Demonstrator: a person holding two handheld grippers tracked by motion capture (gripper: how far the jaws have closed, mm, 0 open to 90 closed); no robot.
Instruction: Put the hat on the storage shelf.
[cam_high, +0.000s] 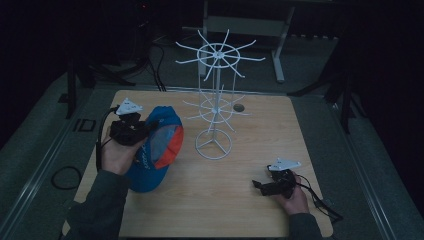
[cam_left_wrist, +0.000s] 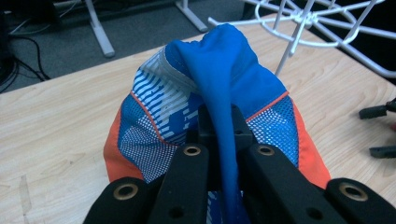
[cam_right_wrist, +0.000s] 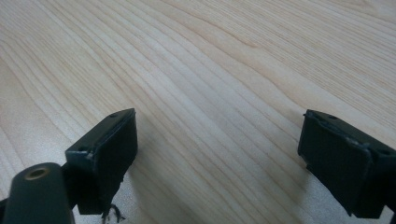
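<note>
- Your left tongs (cam_high: 142, 127) are clamped on a fold of the blue and orange cap (cam_high: 159, 150), which hangs at the tabletop's (cam_high: 250, 210) left side, its lower end near or on the wood.
- Hanging it on the white wire rack (cam_high: 216, 100), just right, looks undone.
- Your right tongs (cam_high: 261, 186) rest wide and empty, near right.
- Open wood lies between you and the rack.

1. The high view is looking forward and down from above the person's side, taking in the whole wooden table (cam_high: 240, 190).
2. The left gripper view is looking along its jaws, close on the blue cap (cam_left_wrist: 219, 84), sharing the white wire rack (cam_left_wrist: 322, 28) and table with the high view.
3. The right gripper view is facing down at the tabletop at close range.
</note>
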